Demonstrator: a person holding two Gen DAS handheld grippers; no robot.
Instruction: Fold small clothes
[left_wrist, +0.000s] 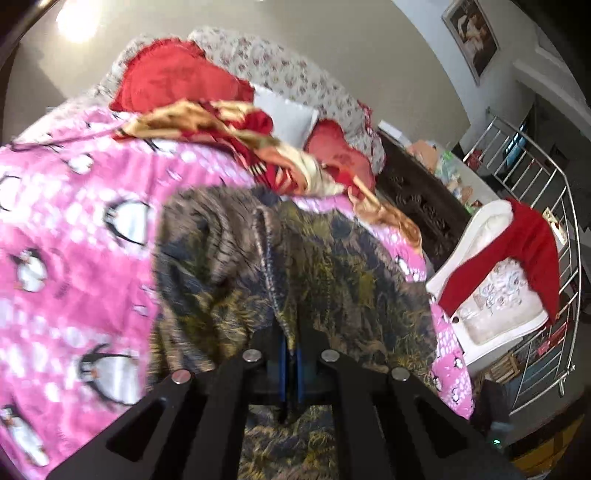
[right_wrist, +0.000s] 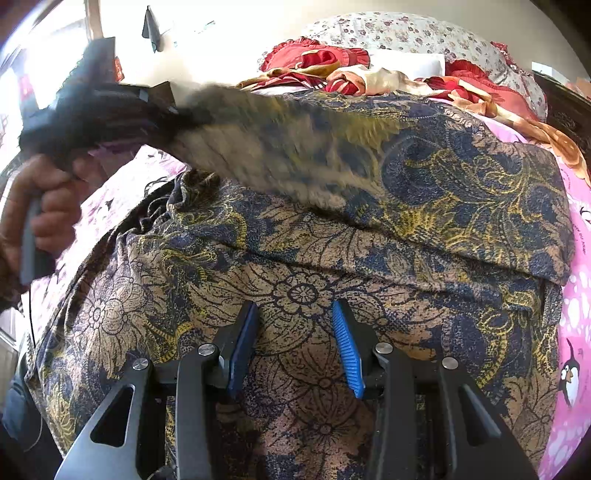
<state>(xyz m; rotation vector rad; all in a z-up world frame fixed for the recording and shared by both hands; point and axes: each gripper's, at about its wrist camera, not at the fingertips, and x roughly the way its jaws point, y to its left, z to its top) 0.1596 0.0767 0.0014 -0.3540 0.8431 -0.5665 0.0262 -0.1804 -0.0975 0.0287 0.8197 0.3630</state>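
Note:
A blue, gold and tan floral garment (right_wrist: 303, 295) lies spread on a pink penguin blanket (right_wrist: 576, 317). My right gripper (right_wrist: 295, 317) is open, its blue pads just above the flat cloth near its front edge. My left gripper (left_wrist: 291, 350) is shut on a fold of the garment (left_wrist: 280, 258) and holds it lifted. In the right wrist view the left gripper (right_wrist: 162, 103) is at the upper left with a blurred flap of the garment (right_wrist: 280, 147) stretched from it over the rest.
Red and gold clothes (left_wrist: 229, 125) are piled at the far end of the bed by a floral headboard (left_wrist: 280, 70). A white chair (left_wrist: 491, 280) with a red garment and a metal railing (left_wrist: 546, 229) stand to the right of the bed.

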